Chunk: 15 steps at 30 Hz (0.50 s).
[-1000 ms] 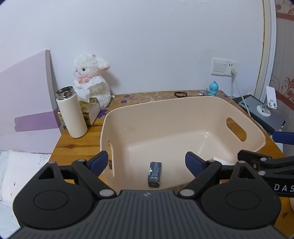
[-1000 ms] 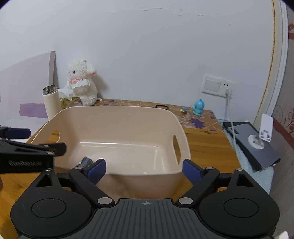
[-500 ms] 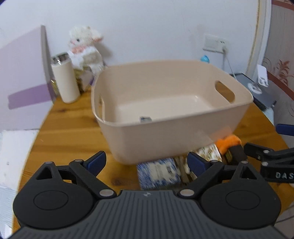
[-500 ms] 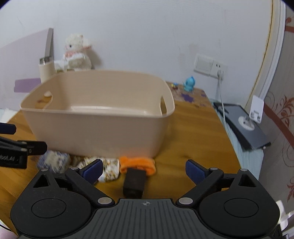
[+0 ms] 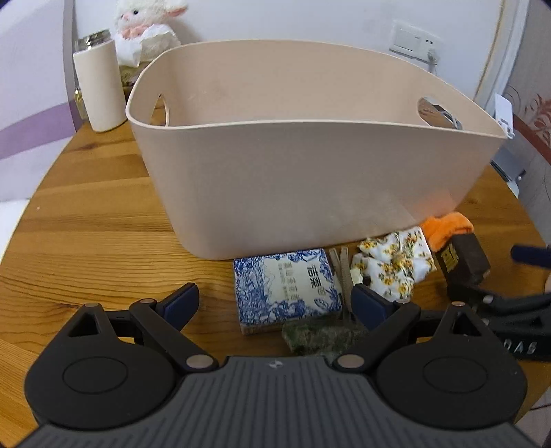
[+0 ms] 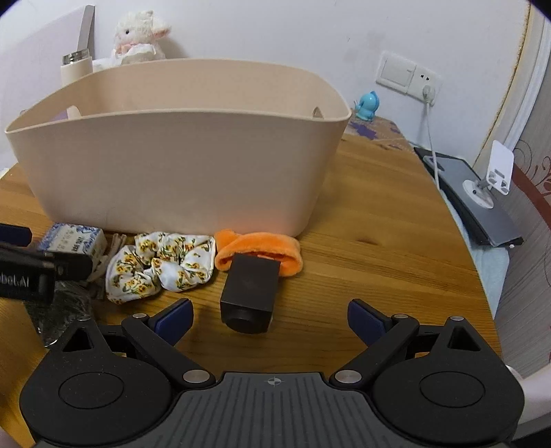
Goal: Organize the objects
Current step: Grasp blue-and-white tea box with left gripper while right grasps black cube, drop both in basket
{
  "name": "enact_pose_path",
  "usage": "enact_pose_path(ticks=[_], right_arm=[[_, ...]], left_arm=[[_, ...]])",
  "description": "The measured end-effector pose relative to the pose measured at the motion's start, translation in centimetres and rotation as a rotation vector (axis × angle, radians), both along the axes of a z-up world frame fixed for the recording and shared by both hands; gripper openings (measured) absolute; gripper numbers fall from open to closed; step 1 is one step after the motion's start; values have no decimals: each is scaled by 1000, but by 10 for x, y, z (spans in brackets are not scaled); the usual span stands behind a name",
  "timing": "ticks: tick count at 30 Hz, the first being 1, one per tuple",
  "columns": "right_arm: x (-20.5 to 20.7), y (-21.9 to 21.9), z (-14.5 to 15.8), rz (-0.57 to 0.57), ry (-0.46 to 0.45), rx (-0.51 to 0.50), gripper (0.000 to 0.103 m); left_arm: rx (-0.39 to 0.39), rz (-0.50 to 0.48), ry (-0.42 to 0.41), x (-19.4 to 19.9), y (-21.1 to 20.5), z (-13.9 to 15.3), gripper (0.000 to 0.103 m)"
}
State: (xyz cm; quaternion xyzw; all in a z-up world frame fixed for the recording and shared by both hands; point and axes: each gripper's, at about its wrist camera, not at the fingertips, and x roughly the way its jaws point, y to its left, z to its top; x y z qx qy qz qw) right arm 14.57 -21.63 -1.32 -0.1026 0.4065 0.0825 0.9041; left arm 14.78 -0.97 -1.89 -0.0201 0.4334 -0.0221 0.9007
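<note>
A beige plastic basket (image 5: 310,179) (image 6: 172,165) stands on the round wooden table. In front of it lie a blue-and-white tissue pack (image 5: 286,284) (image 6: 74,240), wooden clips (image 5: 343,272), a floral scrunchie (image 5: 394,265) (image 6: 162,265), an orange scrunchie (image 5: 446,229) (image 6: 258,250), a dark box (image 6: 249,291) (image 5: 461,258) and a dark green mossy item (image 5: 320,336). My left gripper (image 5: 275,303) is open, low over the tissue pack. My right gripper (image 6: 270,315) is open, with the dark box between its fingers, not touching.
A white thermos (image 5: 100,82) and a plush lamb (image 5: 144,31) stand behind the basket at the left. A blue figurine (image 6: 368,105), a wall socket with cable (image 6: 427,93) and a grey device (image 6: 471,196) are at the right. The table edge curves near right.
Both grippers have dropped from above the basket to table level in front of it. The loose items in front of the basket have come into view.
</note>
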Motion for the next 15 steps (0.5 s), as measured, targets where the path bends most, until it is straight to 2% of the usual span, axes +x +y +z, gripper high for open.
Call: enact_pose_path(ticks=[6,8,9,12,13,15], right_arm=[[5,-6,-7,14,16,15,89],[7,-7,-8,18,7,13,88],[7,-7,-8,21,5,11,87],[8,-7,-6,37,-4,11,78],[9,-8,-5,39,-7,17,73],[8,-8,-4,46,-4,40,60]], left_arm=[[2,38,16,10,3,-6,95],[12,46,25,12,1,-10,91],[32,39,13,11,0,-10,85],[60,13,-1,10,-3,-9,73],[59,11,-3,10,-2,-8,69],[54,6,-1,9,0,-7,66]])
